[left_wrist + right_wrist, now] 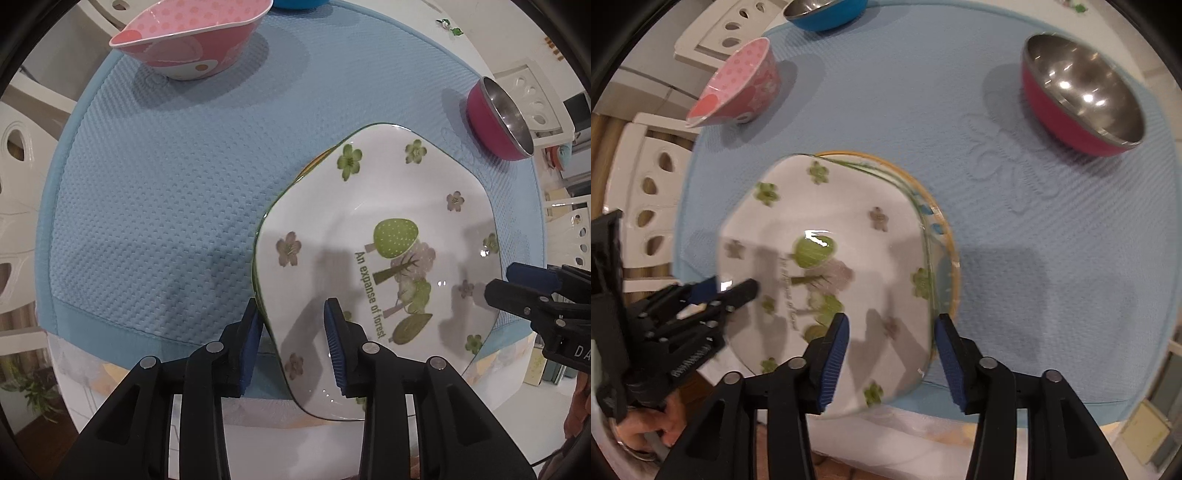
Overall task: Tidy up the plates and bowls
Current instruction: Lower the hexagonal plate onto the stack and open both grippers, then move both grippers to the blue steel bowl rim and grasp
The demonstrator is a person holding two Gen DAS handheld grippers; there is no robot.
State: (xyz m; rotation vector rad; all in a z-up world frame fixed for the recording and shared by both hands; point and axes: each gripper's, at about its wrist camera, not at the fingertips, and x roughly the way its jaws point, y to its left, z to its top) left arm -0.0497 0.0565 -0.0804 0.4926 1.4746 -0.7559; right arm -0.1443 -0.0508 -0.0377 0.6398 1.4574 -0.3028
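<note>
A white square plate with green flowers and trees (373, 266) lies on top of a yellow-rimmed plate (943, 236) at the near edge of the blue mat. My left gripper (293, 341) is open, its jaws straddling the white plate's left rim. My right gripper (892, 354) is open, its jaws straddling the plate's right rim (929, 332). Each gripper shows in the other's view: the right one (517, 291) and the left one (727, 290). A pink dotted bowl (188, 40), a magenta steel bowl (1082, 92) and a blue steel bowl (823, 13) stand on the mat.
The blue textured mat (166, 192) covers a round white table (258, 417). White plastic chairs (653, 192) stand around it. The table's front edge lies just under both grippers.
</note>
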